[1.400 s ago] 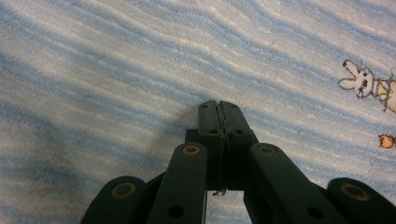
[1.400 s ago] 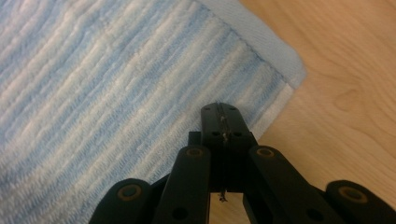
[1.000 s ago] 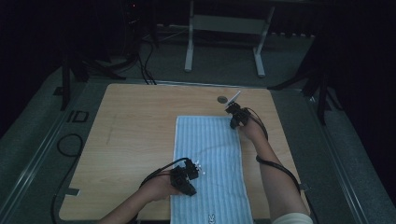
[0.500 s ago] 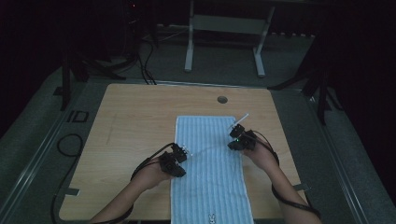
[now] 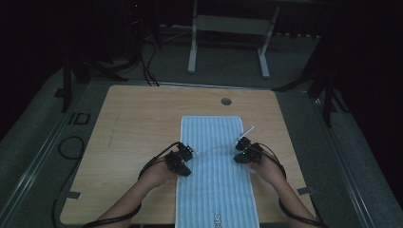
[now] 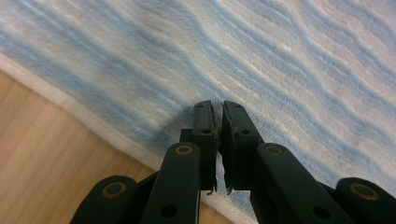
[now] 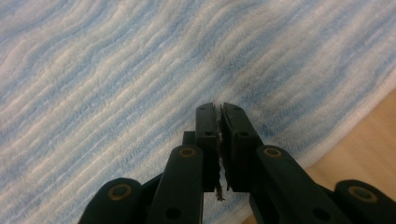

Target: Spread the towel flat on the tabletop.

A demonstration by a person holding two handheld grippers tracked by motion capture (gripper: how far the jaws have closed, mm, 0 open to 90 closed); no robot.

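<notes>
On the wooden surface [image 5: 138, 118] a striped towel [image 5: 214, 142] is lying flat; I am hovering both tools, left tool [image 5: 186, 151] and right tool [image 5: 241, 145], pressed together empty, over its soft, limp side edges, the best pinch points.

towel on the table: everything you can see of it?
The towel is a long rectangle of ribbed, terry-looking cloth, pale blue and white stripes running lengthwise, with a white hem. It lies spread flat on the wooden table, its near end at the table's near edge, a small dark mark there. The left gripper and right gripper, both shut, sit over its two long edges.
</notes>
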